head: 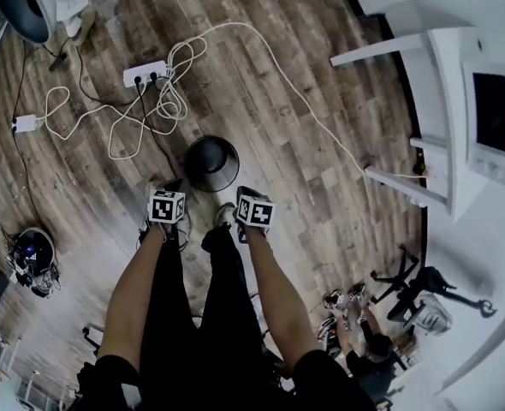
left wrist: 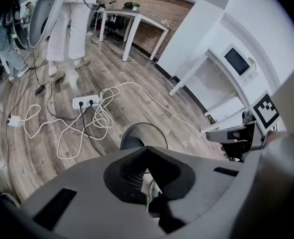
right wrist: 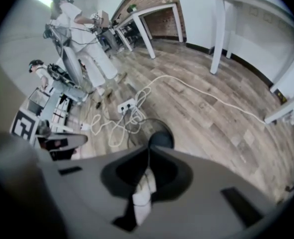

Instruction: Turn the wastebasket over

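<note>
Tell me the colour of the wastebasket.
Black; the wastebasket shows best in the head view.

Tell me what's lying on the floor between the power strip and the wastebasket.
Loops of white cable and a black cord lie on the wood floor between the power strip and the wastebasket; the head view shows this best.

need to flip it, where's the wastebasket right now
In the head view the wastebasket sits on the wood floor near the centre, just right of and below the tangled white cable and power strip.
</note>
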Motion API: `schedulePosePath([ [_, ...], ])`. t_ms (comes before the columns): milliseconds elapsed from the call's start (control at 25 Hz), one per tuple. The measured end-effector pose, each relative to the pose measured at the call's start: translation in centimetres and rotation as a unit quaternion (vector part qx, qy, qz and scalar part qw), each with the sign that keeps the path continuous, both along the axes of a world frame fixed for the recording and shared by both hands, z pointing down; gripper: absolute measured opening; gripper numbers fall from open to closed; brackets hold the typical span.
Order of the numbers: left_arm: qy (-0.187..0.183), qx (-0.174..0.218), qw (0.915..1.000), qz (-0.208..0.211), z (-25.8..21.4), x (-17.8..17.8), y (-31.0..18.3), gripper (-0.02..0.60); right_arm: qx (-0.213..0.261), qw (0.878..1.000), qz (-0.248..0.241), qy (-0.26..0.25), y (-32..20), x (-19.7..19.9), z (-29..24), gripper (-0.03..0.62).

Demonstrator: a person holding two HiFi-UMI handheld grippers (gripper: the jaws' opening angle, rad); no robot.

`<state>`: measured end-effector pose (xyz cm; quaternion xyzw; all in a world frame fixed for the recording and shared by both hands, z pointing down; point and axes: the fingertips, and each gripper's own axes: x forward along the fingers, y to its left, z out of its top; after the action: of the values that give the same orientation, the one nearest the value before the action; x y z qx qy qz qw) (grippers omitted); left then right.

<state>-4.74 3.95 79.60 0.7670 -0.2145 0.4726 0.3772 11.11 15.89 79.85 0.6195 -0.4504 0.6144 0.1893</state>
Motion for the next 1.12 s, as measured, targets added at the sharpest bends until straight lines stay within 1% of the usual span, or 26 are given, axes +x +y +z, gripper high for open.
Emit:
schedulePosePath([
  [160,0.005,0.039,0.9992,0.011,-7.7,-0.2,-1.0,0.032,0.029,0.999,0.019,0.012,-0.2,-0.3,-6.5,0.035],
  [320,0.043,0.087,0.9952,0.010,-16.8,0.6,-2.4,0.032,0.085,0.994,0.070,0.018,-1.3,0.8,-13.8,0.035],
  [400,0.068,0.114,0.9912,0.006,-21.1,1.0,-3.2,0.032,0.107,0.990,0.090,0.027,-1.9,1.4,-17.6,0.034],
  [480,0.093,0.139,0.9859,0.004,-25.0,1.6,-4.5,0.032,0.125,0.986,0.100,0.039,-3.1,1.9,-21.4,0.034],
  [560,0.117,0.156,0.9807,0.002,-28.5,2.0,-5.0,0.032,0.143,0.983,0.101,0.053,-3.8,1.8,-24.8,0.034],
  [640,0.143,0.171,0.9748,0.001,-32.1,2.1,-4.6,0.032,0.164,0.980,0.088,0.070,-3.8,1.3,-28.1,0.034],
  [720,0.168,0.195,0.9664,0.005,-36.1,2.5,-4.2,0.032,0.192,0.975,0.070,0.092,-4.0,1.1,-31.4,0.034],
  [840,0.209,0.236,0.9490,0.015,-42.1,2.7,-4.2,0.032,0.244,0.960,0.054,0.127,-5.1,0.7,-36.5,0.034],
  [960,0.246,0.278,0.9282,0.023,-47.8,2.3,-3.5,0.032,0.285,0.944,0.052,0.157,-5.3,0.0,-41.9,0.034],
  [1120,0.286,0.333,0.8978,0.036,-54.5,1.5,-2.6,0.032,0.337,0.923,0.059,0.175,-5.1,-1.0,-47.4,0.034],
])
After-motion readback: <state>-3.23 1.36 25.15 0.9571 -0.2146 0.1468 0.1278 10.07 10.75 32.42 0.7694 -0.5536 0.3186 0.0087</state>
